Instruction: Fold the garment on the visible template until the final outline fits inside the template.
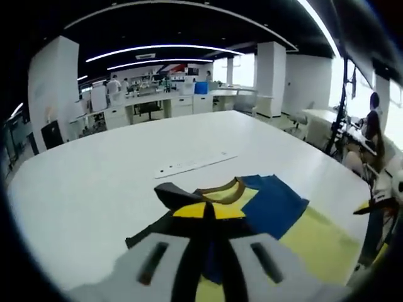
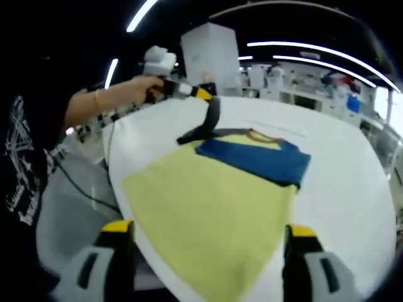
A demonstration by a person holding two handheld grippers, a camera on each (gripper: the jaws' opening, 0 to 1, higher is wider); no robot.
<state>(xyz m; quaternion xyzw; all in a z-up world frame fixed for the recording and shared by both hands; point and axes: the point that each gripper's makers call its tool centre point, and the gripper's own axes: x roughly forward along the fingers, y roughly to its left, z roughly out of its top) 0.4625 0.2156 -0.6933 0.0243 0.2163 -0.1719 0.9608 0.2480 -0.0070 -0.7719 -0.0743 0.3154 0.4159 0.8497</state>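
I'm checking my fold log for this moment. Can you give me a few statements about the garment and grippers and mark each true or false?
1. The left gripper is shut on the black sleeve. True.
2. The right gripper grips the garment. False: its fingers stand apart, open.
3. The garment is red. False: yellow with a blue panel.
4. A white strip lies on the table beyond the collar. True.

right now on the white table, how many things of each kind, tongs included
shirt: 1
white strip: 1
tongs, left and right: 2
total: 4
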